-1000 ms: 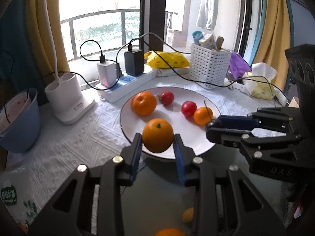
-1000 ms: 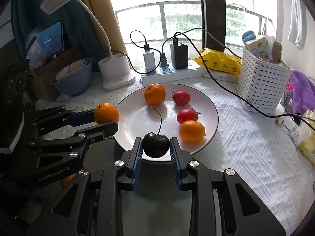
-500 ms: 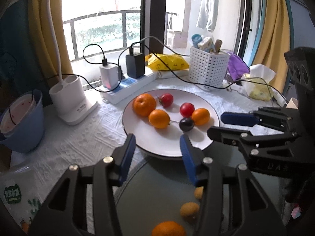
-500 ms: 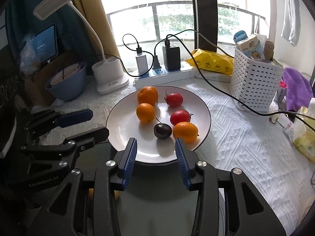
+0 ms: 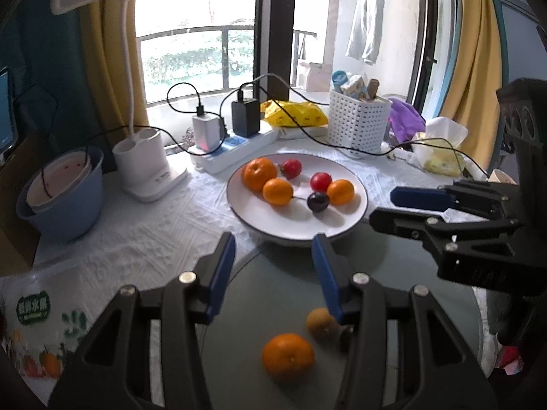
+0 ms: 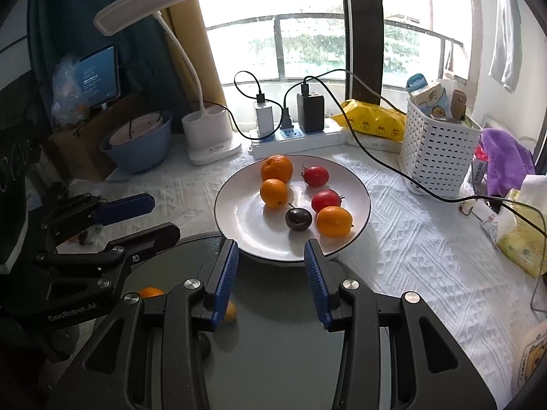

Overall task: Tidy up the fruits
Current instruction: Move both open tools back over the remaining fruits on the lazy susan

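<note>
Left wrist view: the left gripper (image 5: 273,256) hangs above the near rim of a white plate (image 5: 355,184) with its blue-padded fingers (image 5: 224,263) apart and nothing between them. Six fruits lie on the plate: a large orange (image 5: 258,173) at the back, a smaller orange (image 5: 277,191) just in front of it, two red fruits (image 5: 291,168) and (image 5: 320,181), a dark cherry (image 5: 318,201) with its stem towards the smaller orange, and a third orange (image 5: 340,191) touching the cherry's right side. Below the fingers, on a dark round glass surface (image 5: 259,290), sit a loose orange (image 5: 288,358) and a small yellow-brown fruit (image 5: 319,321), close together. The right gripper (image 5: 403,205) reaches in from the right, beside the plate, its two fingers parted and empty. The bench (image 5: 136,232) carries a white embossed cloth, a blue bowl (image 5: 71,198), a white lamp base (image 5: 143,160) and a power strip (image 5: 236,150).

Right wrist view: the right gripper (image 6: 271,259) is poised over the plate's (image 6: 359,188) near edge, fingers (image 6: 314,273) spread, holding nothing. The cherry (image 6: 298,218) rests on the plate just beyond the gap, with an orange (image 6: 334,221) touching it on the right. The left gripper (image 6: 150,215) comes in from the left, clear of the plate, fingers separated and empty. Part of a loose orange (image 6: 150,292) shows on the glass behind the near fingers. A white perforated basket (image 6: 437,157) stands to the right of the plate, with a black cable trailing past it.
</note>
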`<state>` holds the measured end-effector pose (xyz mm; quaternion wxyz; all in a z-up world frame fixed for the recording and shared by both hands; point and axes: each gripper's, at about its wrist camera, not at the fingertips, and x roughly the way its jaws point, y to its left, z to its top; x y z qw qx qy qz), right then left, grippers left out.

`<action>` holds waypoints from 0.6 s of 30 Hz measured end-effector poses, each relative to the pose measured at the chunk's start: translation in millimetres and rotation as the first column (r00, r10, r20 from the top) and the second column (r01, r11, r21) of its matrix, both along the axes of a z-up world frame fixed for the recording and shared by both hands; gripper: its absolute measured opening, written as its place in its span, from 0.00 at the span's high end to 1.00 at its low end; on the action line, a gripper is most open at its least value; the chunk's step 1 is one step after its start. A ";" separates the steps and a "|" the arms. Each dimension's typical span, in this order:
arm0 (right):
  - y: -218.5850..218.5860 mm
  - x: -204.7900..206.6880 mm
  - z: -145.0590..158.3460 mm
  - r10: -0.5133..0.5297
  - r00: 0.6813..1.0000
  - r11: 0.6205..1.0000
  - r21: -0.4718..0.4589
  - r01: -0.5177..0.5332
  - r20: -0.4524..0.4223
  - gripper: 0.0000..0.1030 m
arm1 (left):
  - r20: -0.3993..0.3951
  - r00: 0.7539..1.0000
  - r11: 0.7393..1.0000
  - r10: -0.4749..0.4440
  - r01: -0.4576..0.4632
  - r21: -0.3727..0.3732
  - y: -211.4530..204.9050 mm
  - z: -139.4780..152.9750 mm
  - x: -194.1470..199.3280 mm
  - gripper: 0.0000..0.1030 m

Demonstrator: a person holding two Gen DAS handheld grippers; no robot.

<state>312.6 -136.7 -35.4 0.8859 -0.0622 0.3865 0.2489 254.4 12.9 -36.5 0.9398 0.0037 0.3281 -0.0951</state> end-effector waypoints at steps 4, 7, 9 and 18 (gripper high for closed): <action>0.8 -10.3 0.9 0.001 1.000 1.000 -0.001 -0.001 0.004 0.59 | 0.000 1.000 1.000 0.009 -0.009 -0.005 3.4 -1.2 -11.9 0.53; 2.8 -17.2 -0.2 0.004 1.000 1.000 -0.002 -0.004 0.002 0.59 | -0.003 1.000 1.000 0.014 -0.014 -0.008 6.3 -3.1 -20.2 0.53; 4.5 -22.0 -1.7 0.006 1.000 1.000 -0.003 -0.006 0.000 0.59 | -0.007 1.000 1.000 0.015 -0.015 -0.008 8.0 -5.5 -25.8 0.53; 15.1 -40.3 -8.6 0.028 0.999 1.000 -0.014 -0.028 -0.017 0.59 | -0.024 0.999 0.999 0.035 -0.036 -0.028 16.2 -16.3 -47.9 0.53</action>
